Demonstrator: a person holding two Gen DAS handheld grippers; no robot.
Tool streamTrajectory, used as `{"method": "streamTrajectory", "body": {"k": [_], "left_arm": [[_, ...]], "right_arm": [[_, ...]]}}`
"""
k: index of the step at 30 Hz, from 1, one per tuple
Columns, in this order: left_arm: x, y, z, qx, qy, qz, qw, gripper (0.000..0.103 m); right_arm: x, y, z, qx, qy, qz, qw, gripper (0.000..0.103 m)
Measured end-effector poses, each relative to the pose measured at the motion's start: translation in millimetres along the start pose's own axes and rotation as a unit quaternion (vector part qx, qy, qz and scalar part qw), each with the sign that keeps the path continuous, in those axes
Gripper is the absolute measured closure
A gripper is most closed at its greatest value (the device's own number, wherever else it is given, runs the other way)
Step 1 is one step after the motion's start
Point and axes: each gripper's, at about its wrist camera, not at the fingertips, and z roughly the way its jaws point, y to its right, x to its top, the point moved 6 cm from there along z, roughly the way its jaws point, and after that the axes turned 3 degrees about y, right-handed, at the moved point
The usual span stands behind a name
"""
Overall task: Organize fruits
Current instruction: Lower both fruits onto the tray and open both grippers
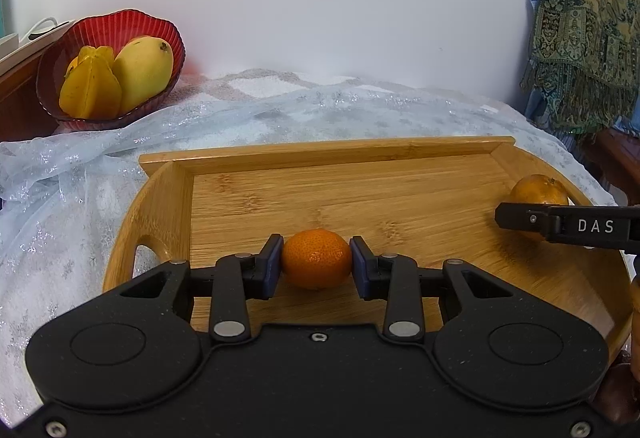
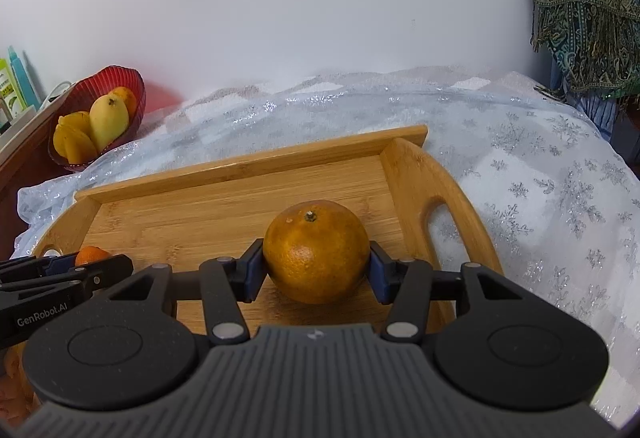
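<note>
On the wooden tray [image 1: 400, 154], the left gripper [image 1: 316, 264] clenches a small tangerine [image 1: 316, 258]. Toward the tray's right handle, the right gripper [image 2: 316, 264] grasps a larger orange [image 2: 316, 250].

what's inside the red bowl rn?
The red bowl holds a starfruit, a mango and an orange fruit behind the mango. Anything beneath them is hidden.

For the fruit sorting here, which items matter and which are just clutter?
Belongs to the job:
small tangerine in left claw
larger orange in right claw
wooden tray
red bowl
mango
starfruit

Just lying about:
patterned shawl
snowflake cloth
</note>
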Motion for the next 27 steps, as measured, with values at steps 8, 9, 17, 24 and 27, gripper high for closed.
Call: {"method": "streamTrajectory", "body": {"k": [8, 9, 17, 24, 27], "left_arm": [[0.0, 0.0, 0.0, 0.0, 0.0, 0.0, 1.0, 0.07], [0.0, 0.0, 0.0, 0.0, 0.0, 0.0, 1.0, 0.07], [-0.4, 0.1, -0.3, 0.001, 0.0, 0.001, 1.0, 0.069], [-0.9, 0.8, -0.3, 0.003, -0.001, 0.005, 1.0, 0.056], [-1.3, 1.0, -0.9, 0.004, -0.001, 0.009, 1.0, 0.053]], "right_arm": [[0.3, 0.7, -0.4, 0.0, 0.002, 0.002, 1.0, 0.046], [0.6, 0.6, -0.9, 0.0, 0.003, 0.001, 1.0, 0.046], [0.8, -1.0, -2.1, -0.003, 0.005, -0.004, 1.0, 0.046], [1.1, -0.7, -2.3, -0.003, 0.005, -0.004, 1.0, 0.044], [2.4, -1.1, -4.5, -0.004, 0.011, -0.005, 1.0, 0.043]]}}
